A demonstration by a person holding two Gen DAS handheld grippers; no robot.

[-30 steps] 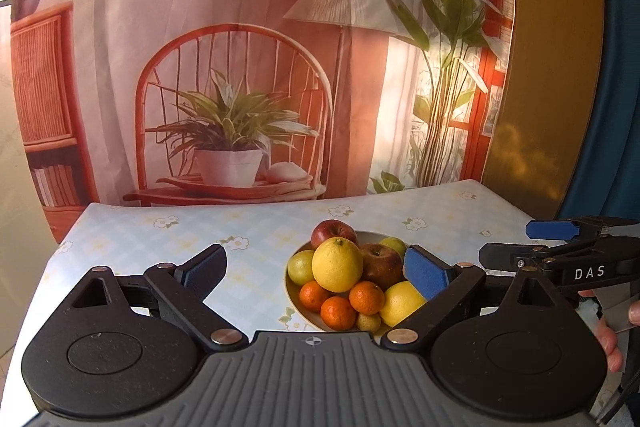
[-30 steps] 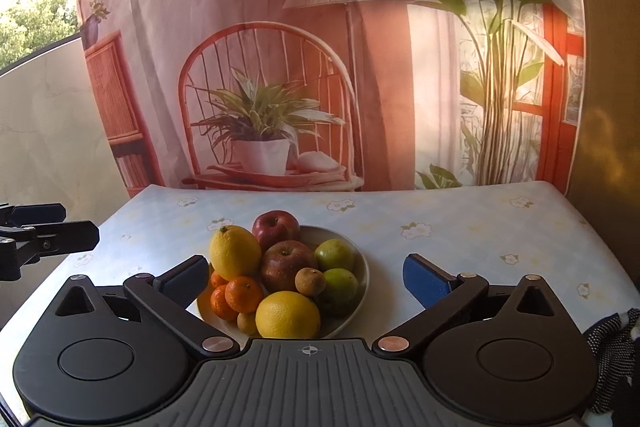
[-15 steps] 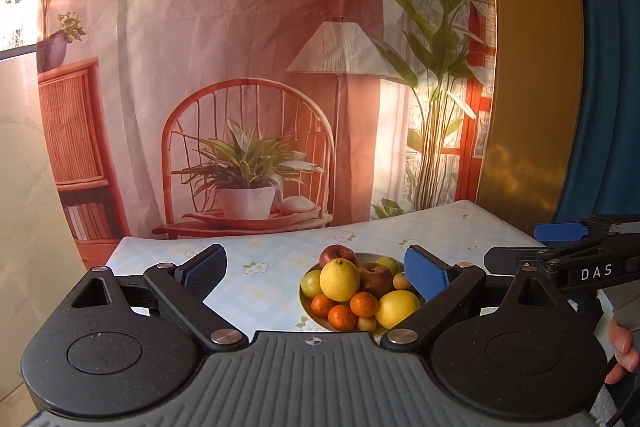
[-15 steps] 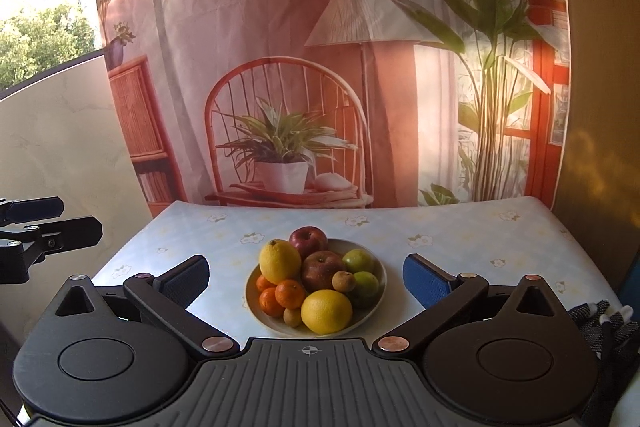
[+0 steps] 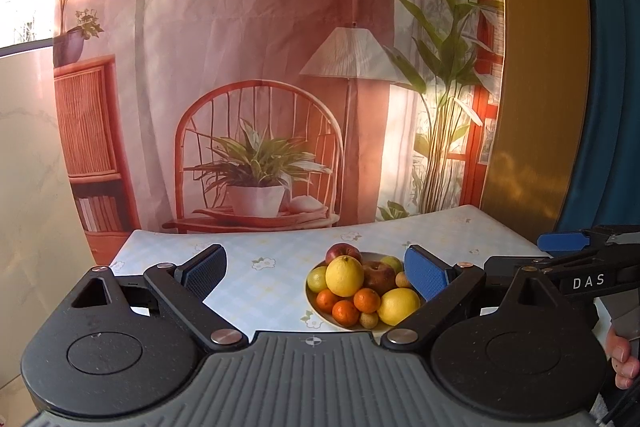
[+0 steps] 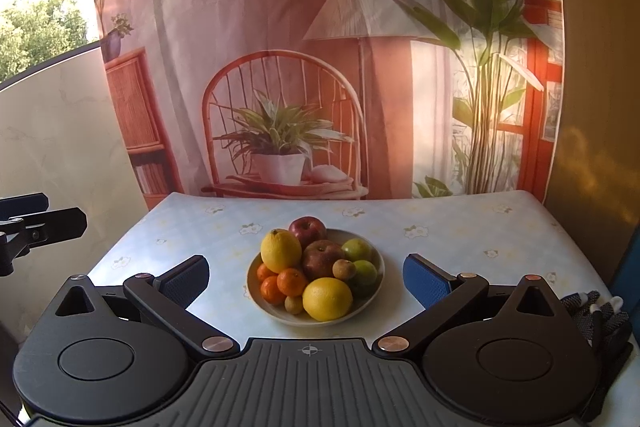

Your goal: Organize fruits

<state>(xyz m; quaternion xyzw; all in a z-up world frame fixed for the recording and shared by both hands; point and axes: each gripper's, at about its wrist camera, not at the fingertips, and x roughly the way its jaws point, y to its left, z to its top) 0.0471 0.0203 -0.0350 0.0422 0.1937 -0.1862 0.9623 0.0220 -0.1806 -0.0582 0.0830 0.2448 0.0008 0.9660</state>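
With both the left hand-held gripper (image 5: 316, 271) and the right hand-held gripper (image 6: 306, 277) held spread and empty, the fruits (image 6: 316, 267) piled in the bowl (image 6: 372, 301) on the worktop (image 6: 460, 239) are judged firm, smooth and prone to rolling, best clamped across the widest part.

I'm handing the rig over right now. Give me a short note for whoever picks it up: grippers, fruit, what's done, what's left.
Left gripper: open, empty, held back from the table.
Right gripper: open, empty, facing the bowl.
All fruit is heaped in the bowl on the floral tablecloth: two lemons, two red apples, oranges, green fruits, small brown ones.
Done: the fruit is gathered in the bowl, none loose on the cloth.
Left: nothing obvious; check the pile sits steady.
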